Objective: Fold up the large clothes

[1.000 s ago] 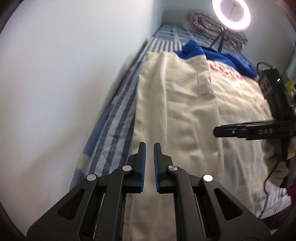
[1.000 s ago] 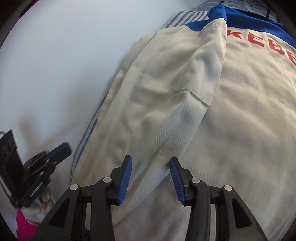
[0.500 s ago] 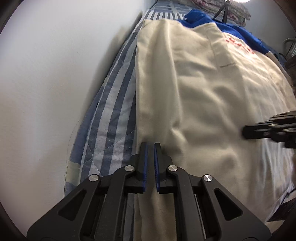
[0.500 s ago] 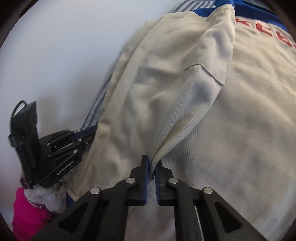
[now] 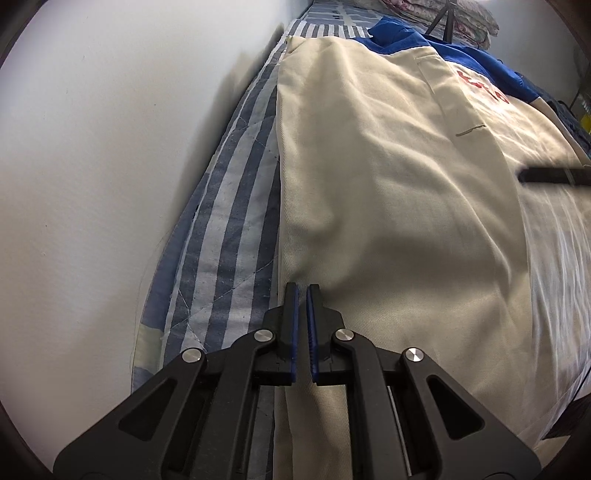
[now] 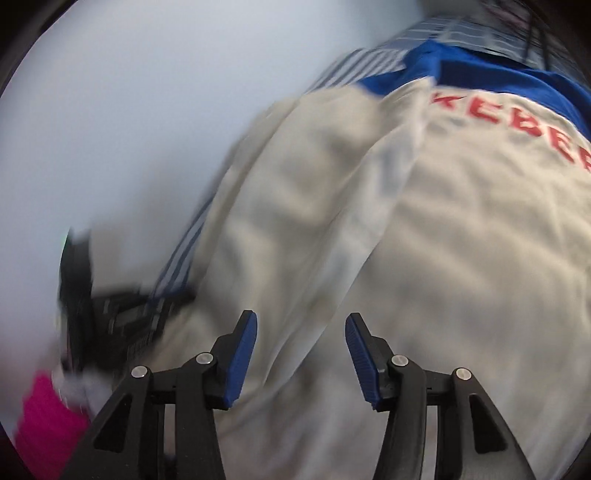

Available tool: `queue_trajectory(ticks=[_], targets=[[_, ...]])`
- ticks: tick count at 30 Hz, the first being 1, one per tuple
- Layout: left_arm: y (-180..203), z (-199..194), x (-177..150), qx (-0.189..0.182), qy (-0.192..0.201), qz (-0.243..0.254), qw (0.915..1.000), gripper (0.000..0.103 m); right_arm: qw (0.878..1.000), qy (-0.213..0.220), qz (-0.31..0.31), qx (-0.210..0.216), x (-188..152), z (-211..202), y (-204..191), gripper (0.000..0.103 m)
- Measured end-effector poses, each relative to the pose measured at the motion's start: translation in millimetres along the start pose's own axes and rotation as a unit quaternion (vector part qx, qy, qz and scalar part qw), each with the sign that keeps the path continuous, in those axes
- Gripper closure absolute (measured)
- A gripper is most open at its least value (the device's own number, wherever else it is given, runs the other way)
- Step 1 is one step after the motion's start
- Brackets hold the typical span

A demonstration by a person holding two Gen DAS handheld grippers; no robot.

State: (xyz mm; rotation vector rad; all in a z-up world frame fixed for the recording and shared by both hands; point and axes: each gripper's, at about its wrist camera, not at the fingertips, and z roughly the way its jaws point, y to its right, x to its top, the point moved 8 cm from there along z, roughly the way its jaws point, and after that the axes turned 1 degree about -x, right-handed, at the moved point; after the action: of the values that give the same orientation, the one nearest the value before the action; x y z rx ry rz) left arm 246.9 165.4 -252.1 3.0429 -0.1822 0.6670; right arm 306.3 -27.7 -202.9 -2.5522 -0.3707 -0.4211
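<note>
A large cream garment with a blue yoke and red letters lies flat on the bed. My left gripper is shut at the garment's left edge near its lower end, with cream cloth showing in the thin slit between the pads. It appears blurred in the right wrist view as the left gripper. My right gripper hovers over the folded-in sleeve; its jaws are opening and nothing is pressed between them. One of its black fingers shows at the right of the left wrist view.
A white wall runs close along the left of the bed. The blue-striped quilt shows between wall and garment. Pillows and a tripod leg sit at the far end. A pink sleeve is at lower left.
The right gripper closed on the sleeve's fold, then let it go and drew back. The left gripper sank to the garment's left edge, narrowed its jaws, and has stayed there.
</note>
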Motion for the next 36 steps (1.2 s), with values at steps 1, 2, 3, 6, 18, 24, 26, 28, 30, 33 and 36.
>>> queue_trajectory(ticks=[1,2,3,6,18,24,26,28,30,33,36], targets=[[0,0,0,0.002,0.000,0.002,1.0000,0.097,1.000,0.007,0.015,-0.002,10,4,6,0.071],[0,0,-1,0.003,0.001,0.003,1.0000,0.097,1.000,0.003,0.022,-0.006,17,11,10,0.082],[0,0,-1,0.003,0.002,0.004,1.0000,0.097,1.000,0.000,0.021,-0.014,20,16,12,0.102],[-1,-1,-3,0.004,0.006,0.009,0.9999,0.097,0.996,-0.010,-0.017,-0.088,16,26,23,0.103],[-2,-93,-39,-0.026,0.081,-0.043,0.9954,0.096,0.996,0.047,-0.063,-0.037,-25,-45,-20,0.070],[5,-122,-103,-0.059,0.079,-0.092,0.9909,0.094,0.991,-0.012,-0.124,0.058,-89,-25,-102,0.072],[2,-124,-126,-0.072,0.071,-0.116,0.9880,0.084,0.986,-0.038,-0.145,0.071,-113,-11,-121,0.073],[-3,-127,-145,-0.087,0.069,-0.144,0.9833,0.068,0.981,-0.056,-0.171,0.070,-137,4,-133,0.073],[-4,-130,-161,-0.102,0.066,-0.162,0.9794,0.066,0.978,-0.063,-0.195,0.052,-152,16,-142,0.073],[-6,-134,-171,-0.115,0.067,-0.175,0.9755,0.066,0.970,-0.081,-0.228,-0.001,-169,45,-138,0.073],[-4,-135,-171,-0.132,0.073,-0.175,0.9728,0.065,0.970,-0.073,-0.233,0.010,-169,36,-145,0.074]])
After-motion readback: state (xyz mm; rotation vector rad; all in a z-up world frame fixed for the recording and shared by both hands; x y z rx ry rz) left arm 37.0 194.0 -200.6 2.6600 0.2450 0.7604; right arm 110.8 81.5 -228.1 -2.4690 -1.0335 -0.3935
